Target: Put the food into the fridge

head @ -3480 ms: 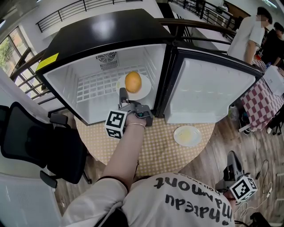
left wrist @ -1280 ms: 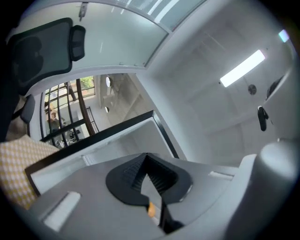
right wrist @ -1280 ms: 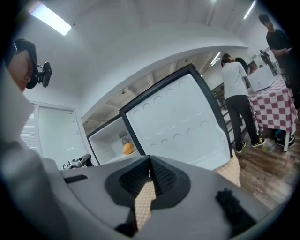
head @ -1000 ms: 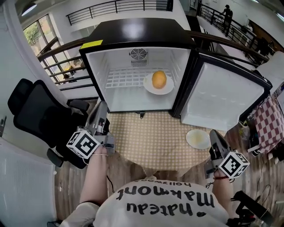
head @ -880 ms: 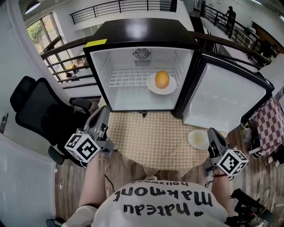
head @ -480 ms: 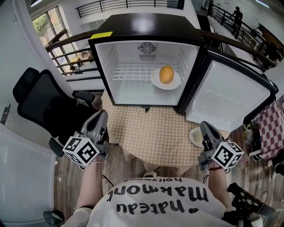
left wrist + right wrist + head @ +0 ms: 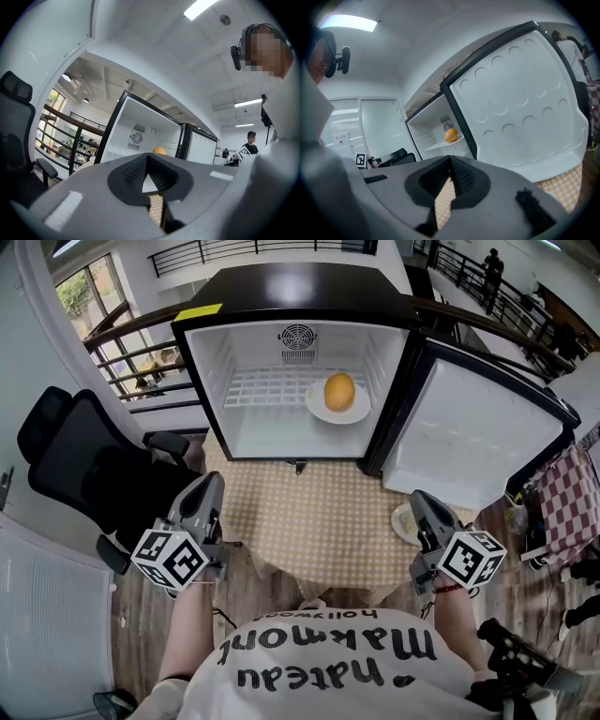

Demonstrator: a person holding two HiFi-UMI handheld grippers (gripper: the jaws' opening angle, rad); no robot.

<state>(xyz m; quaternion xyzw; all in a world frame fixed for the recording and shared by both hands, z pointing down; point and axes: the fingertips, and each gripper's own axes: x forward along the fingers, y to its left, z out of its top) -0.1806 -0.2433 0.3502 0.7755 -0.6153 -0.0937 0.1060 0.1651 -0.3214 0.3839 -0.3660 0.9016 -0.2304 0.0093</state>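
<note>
An orange round food [image 7: 339,391] lies on a white plate [image 7: 359,412] on the wire shelf inside the open fridge [image 7: 253,432]. It also shows in the left gripper view as the orange food [image 7: 159,150] and in the right gripper view as the orange food [image 7: 450,135]. My left gripper [image 7: 212,484] is held low at the table's near left corner, shut and empty, and my right gripper [image 7: 418,500] at the near right corner, shut and empty. Both point at the fridge from well short of it. In their own views the left gripper [image 7: 147,159] and right gripper [image 7: 450,162] hold nothing.
The fridge door [image 7: 473,437] stands swung open to the right. A checked cloth covers the round table [image 7: 309,521]; a small empty plate [image 7: 401,520] sits by my right gripper. A black office chair [image 7: 80,465] is on the left, railings and people behind.
My left gripper has drawn back from the fridge opening to the table's near left edge, leaving plate and food inside. My right gripper has risen to the table's right side.
</note>
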